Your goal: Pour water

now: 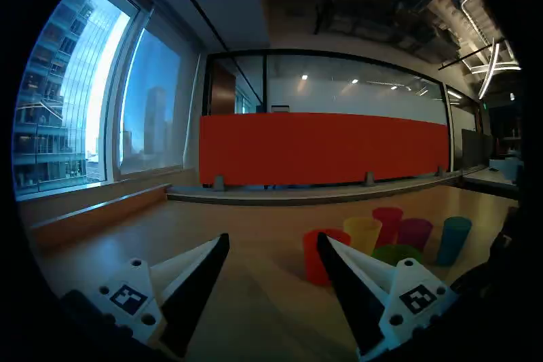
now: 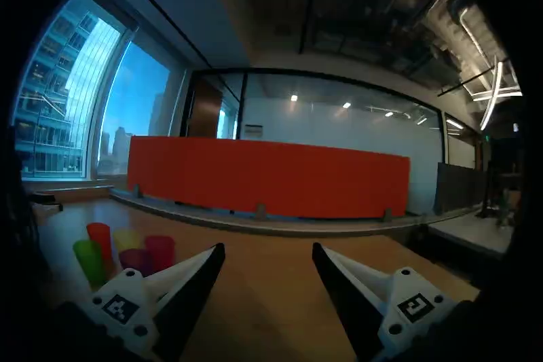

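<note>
Several coloured plastic cups stand clustered on the wooden table [image 1: 258,226]. In the left gripper view an orange cup [image 1: 313,259] is nearest, partly behind my right finger, with a yellow cup [image 1: 363,233], a green cup [image 1: 397,253] and a teal cup [image 1: 453,240] beyond. My left gripper [image 1: 271,240] is open and holds nothing, just short of the cluster. In the right gripper view the cups sit far left: a green cup [image 2: 90,260], an orange cup [image 2: 100,236] and a red cup [image 2: 161,250]. My right gripper [image 2: 267,248] is open and holds nothing, to the right of them.
An orange divider panel [image 1: 326,148] runs along the table's far edge, with a glass wall behind it. Tall windows [image 1: 68,111] line the left side above a wooden ledge. Another desk [image 2: 468,229] stands to the right.
</note>
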{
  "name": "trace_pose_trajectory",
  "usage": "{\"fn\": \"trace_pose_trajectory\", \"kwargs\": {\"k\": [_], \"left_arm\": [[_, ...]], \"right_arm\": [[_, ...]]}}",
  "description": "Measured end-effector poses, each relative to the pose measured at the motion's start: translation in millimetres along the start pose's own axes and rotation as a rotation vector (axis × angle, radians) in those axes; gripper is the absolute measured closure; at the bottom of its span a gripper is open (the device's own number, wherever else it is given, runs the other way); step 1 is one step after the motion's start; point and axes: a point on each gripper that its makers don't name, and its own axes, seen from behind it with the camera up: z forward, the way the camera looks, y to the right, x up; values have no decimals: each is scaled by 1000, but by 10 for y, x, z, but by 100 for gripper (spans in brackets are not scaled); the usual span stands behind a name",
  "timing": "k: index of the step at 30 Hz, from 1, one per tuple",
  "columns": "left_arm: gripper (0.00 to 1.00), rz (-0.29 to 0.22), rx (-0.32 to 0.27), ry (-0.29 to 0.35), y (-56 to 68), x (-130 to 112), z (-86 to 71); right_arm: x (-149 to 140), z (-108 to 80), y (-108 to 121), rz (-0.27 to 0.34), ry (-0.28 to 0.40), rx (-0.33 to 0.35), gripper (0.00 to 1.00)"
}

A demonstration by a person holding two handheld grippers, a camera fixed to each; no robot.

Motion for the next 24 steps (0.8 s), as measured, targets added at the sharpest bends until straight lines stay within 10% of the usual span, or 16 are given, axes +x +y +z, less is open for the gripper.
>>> {"fn": "trace_pose_trajectory", "kwargs": {"k": [24], "left_arm": [[4,0,0,0,-3,9,-8]], "right_arm": [[13,189,124,79,1,-50,1]]}}
